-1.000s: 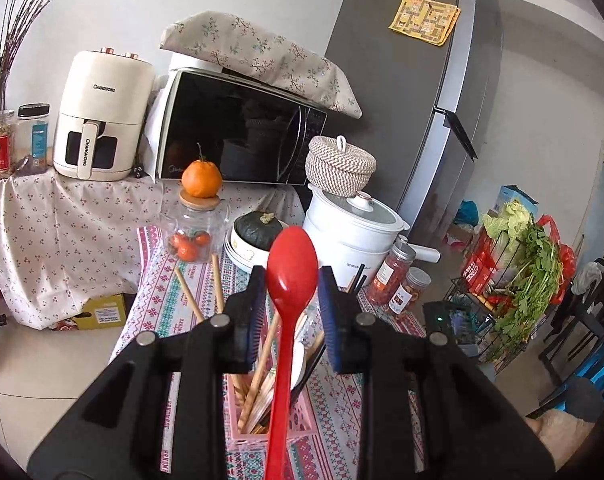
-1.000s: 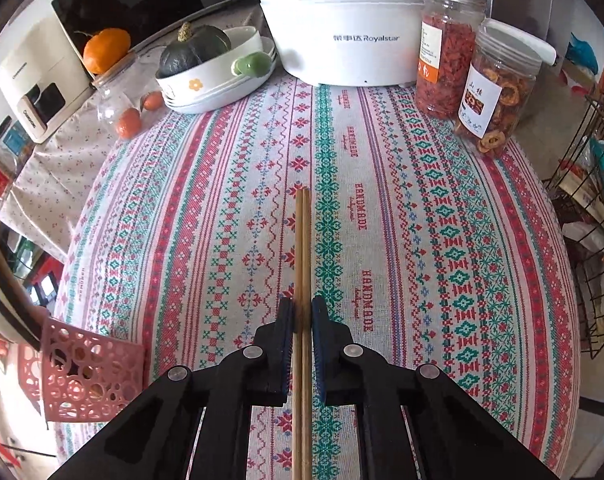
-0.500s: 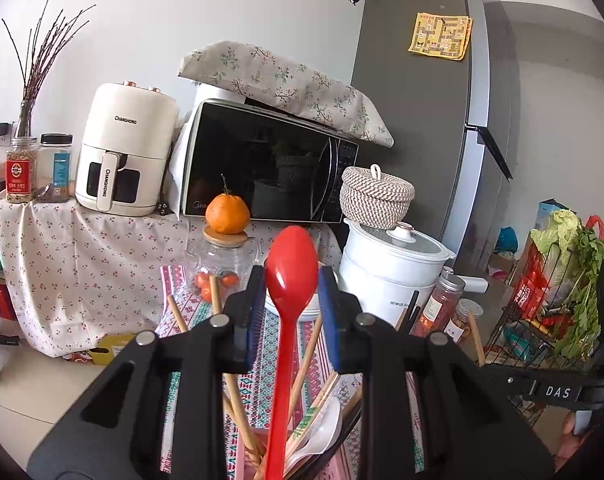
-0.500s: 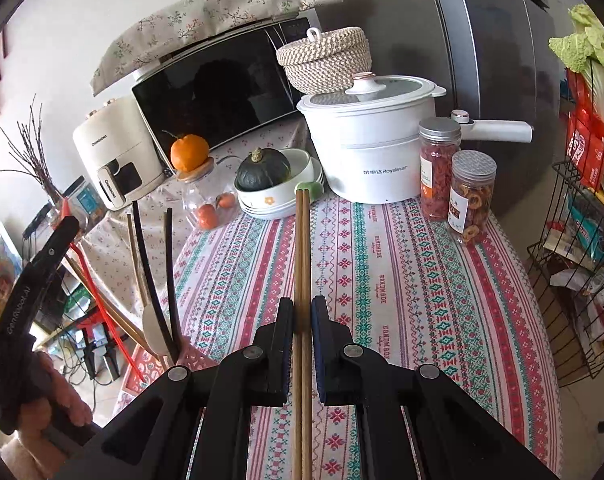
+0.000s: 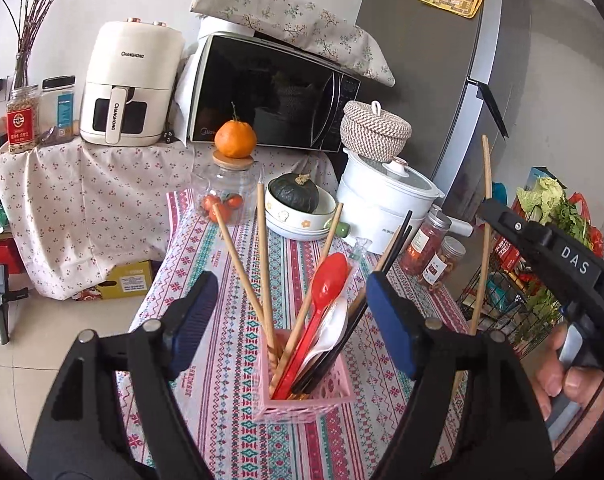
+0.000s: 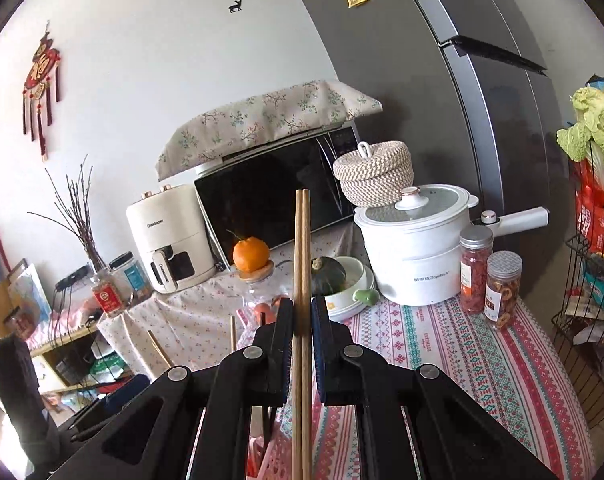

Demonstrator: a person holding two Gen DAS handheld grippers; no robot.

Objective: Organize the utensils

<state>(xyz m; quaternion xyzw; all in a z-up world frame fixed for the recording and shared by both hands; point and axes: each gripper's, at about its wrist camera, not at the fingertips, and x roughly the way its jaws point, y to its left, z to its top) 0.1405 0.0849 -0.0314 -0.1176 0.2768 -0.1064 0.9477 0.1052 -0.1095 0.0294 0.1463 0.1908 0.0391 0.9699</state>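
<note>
Left tongs (image 5: 290, 304) just opened wide, nothing between pads; red spoon (image 5: 322, 300) released, now standing in pink basket (image 5: 302, 404) among chopsticks and a white spoon, leaning toward 1 o'clock; one utensil judged sorted. Right tongs (image 6: 302, 320) clamped on wooden chopstick pair (image 6: 302, 264), raised from the cloth since a second ago, tips at 12 o'clock; likely next into basket, seen at 6 o'clock. Counter (image 5: 206, 280) under striped patterned cloth; white pot (image 5: 386, 204), two spice jars, squash in bowl behind; microwave, air fryer, grey fridge beyond.
</note>
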